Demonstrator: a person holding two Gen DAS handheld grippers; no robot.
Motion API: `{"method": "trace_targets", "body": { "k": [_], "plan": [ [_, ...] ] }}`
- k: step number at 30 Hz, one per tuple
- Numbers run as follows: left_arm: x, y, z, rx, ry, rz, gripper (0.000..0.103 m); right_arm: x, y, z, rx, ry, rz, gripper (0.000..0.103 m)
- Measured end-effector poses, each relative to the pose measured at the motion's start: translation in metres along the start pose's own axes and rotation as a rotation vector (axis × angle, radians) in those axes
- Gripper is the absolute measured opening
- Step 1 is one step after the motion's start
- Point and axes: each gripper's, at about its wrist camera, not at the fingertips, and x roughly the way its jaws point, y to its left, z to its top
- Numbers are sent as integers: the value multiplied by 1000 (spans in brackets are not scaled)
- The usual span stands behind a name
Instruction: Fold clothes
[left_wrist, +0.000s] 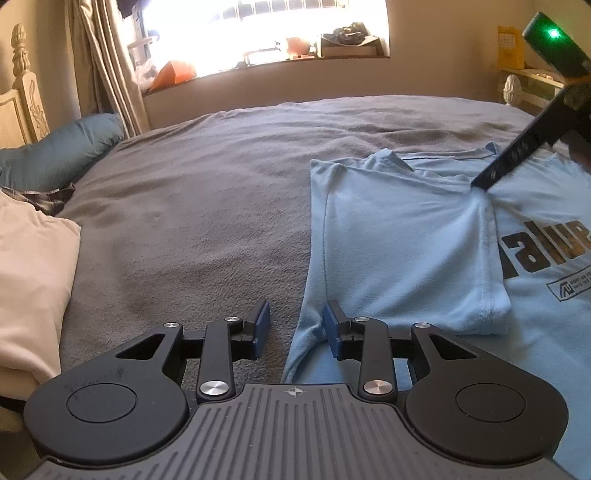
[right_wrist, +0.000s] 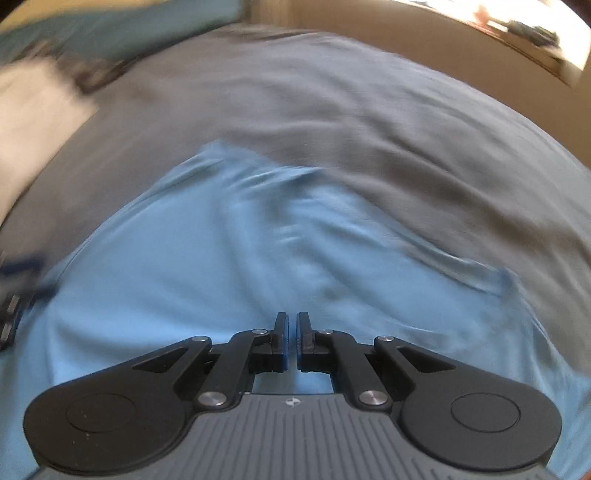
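My left gripper (left_wrist: 296, 325) part open over blue t-shirt (left_wrist: 399, 236) edge, gripping nothing, my right gripper (right_wrist: 292, 334) shut, pinching shirt fabric, grey bed cover (left_wrist: 192, 206)

Bed w/ grey blanket (left_wrist: 207, 206): light-blue tee (left_wrist: 399, 240), teal pillow (left_wrist: 59, 151), cream cloth (left_wrist: 33, 280) on it

We see a grey bedspread (left_wrist: 207, 206) ahead of the claw — bright window (left_wrist: 258, 29) beyond, curtain (left_wrist: 107, 74) and carved headboard (left_wrist: 22, 96) far left.
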Motion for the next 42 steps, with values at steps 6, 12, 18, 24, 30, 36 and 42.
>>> {"method": "trace_targets", "body": {
  "k": [6,12,18,24,30,36,42],
  "plan": [
    [0,0,-1,-2,-3,-2,33,-26,18,-6,-29,-34,92,3],
    [0,2,-1,0,-2,-7,33,-4,21,-16,-42,44,-9,3],
    [1,4,0,-8,1,-13,35,-31,30,-13,-21,-6,17,4],
    [1,3,-1,0,-5,-13,35,-30,93,-28,-246,49,147,4],
    [3,11,1,-32,7,-45,36,-31,107,-29,-329,140,118,5],
    [5,16,1,-70,16,-68,37,-39,148,-31,-413,120,239,5],
    [6,23,2,-93,23,-101,39,-41,151,-46,-423,179,221,5]
  ]
}}
